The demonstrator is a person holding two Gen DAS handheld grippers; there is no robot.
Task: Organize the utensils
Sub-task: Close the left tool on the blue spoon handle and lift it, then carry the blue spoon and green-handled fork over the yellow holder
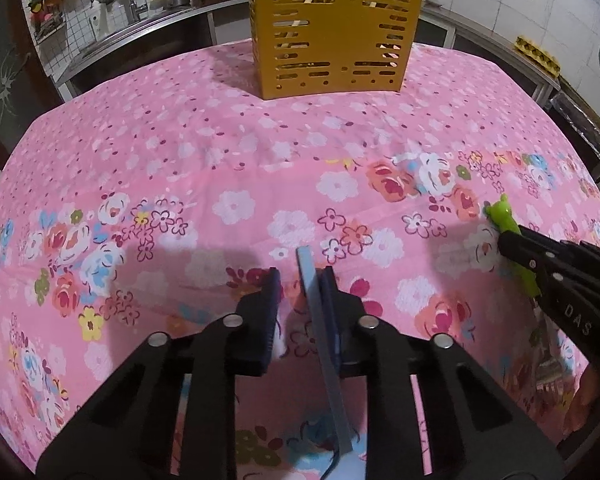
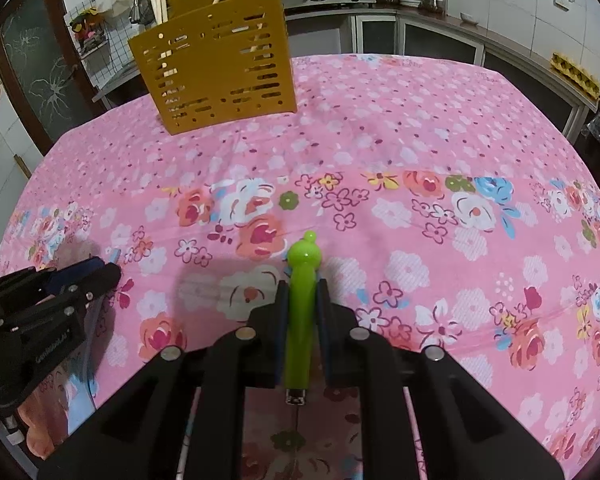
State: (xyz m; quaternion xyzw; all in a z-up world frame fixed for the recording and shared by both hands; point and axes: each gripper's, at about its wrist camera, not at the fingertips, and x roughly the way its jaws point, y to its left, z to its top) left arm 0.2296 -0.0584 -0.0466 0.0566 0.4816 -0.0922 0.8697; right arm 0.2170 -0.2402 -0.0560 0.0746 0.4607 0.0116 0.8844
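Left gripper [image 1: 300, 276]: jaws part-open, blue-grey flat handle [image 1: 320, 320] resting against its right finger; grip uncertain. Right gripper [image 2: 302, 292]: closed on green fork handle [image 2: 300, 320]. Yellow slotted utensil holder [image 1: 334, 36]: far table edge, well apart. Pink floral tablecloth [image 1: 220, 160] between.

White letters "DAS" show on the right gripper [image 1: 504, 240].

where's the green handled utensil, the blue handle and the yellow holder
green-handled utensil [image 2: 300, 312], right wrist view, middle of the handle between the fingers
blue handle [image 1: 314, 280], left wrist view, upper part of the flat handle by the right-hand finger
yellow holder [image 1: 334, 36], left wrist view, centre of its slotted front wall
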